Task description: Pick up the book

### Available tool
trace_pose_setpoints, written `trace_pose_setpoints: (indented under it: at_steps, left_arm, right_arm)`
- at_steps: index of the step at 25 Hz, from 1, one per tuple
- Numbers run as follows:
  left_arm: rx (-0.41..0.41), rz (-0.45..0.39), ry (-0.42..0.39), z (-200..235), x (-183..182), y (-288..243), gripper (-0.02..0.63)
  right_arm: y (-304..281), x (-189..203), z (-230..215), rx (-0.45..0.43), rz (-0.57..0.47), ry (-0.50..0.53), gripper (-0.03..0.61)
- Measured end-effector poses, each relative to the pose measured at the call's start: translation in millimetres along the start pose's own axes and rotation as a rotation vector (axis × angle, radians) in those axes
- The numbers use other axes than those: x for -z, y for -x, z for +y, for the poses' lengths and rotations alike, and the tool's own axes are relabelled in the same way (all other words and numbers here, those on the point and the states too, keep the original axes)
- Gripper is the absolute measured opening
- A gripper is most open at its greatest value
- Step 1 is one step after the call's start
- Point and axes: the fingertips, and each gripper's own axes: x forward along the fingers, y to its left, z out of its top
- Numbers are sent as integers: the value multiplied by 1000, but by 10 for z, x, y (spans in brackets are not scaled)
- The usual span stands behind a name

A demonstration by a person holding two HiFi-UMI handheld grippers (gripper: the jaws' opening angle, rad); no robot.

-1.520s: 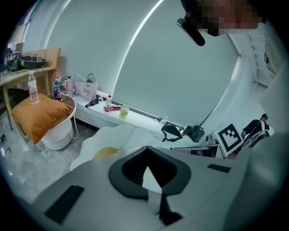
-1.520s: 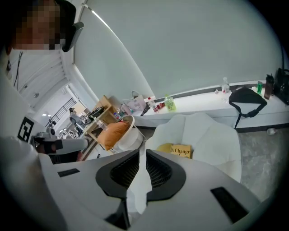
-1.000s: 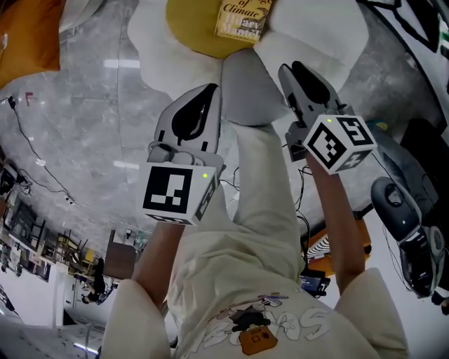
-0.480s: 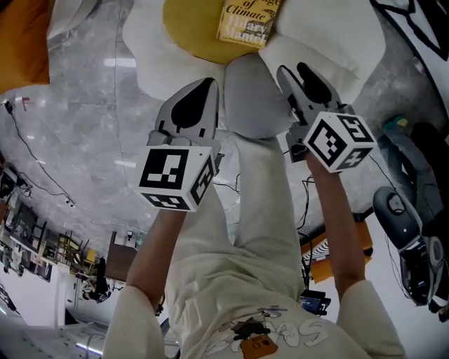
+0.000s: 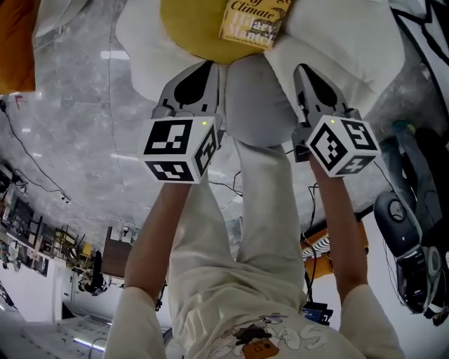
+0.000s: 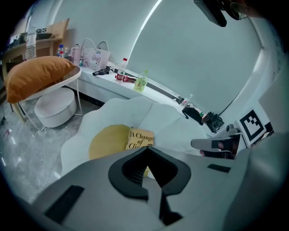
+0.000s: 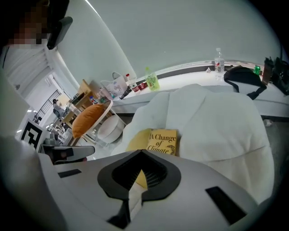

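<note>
1. Two grippers are being held side by side above a flower-shaped seat (image 5: 351, 42), both pointing down toward it: the left gripper (image 5: 202, 73) and the right gripper (image 5: 305, 73).
2. In the left gripper view, the left gripper (image 6: 146, 151) is being shown with its jaws clenched together, and nothing is being grasped between them.
3. In the right gripper view, the right gripper (image 7: 140, 154) is being shown with its jaws pressed together after just closing, and nothing is being gripped there either.
4. The book (image 5: 254, 21) is being carried by the seat. It is lying flat, cover up, at the edge of the yellow centre (image 5: 189, 28), where that centre is meeting a white petal.
5. The book (image 6: 141, 139) (image 7: 162, 142) is not being touched by either gripper and is lying apart from both, beyond the jaw tips.
6. A knee (image 5: 256, 98) in pale trousers is being seen between the two grippers in the head view.
7. An orange cushion (image 6: 38, 76) is being carried by a white chair beside the seat.
8. Some bottles (image 6: 141, 82) are being carried by a ledge along the wall behind the seat.
</note>
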Motion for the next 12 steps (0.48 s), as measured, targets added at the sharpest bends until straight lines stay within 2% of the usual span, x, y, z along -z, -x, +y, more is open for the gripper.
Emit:
trace_pose_setpoints:
  at_steps: [6, 12]
  left_arm:
    - [-12, -7, -15, 223, 64, -507, 6]
    - [34, 19, -37, 314, 200, -922, 9]
  right_arm:
    - [-389, 127, -233, -5, 21, -13, 21]
    - [-623, 238, -393, 10, 31, -46, 22]
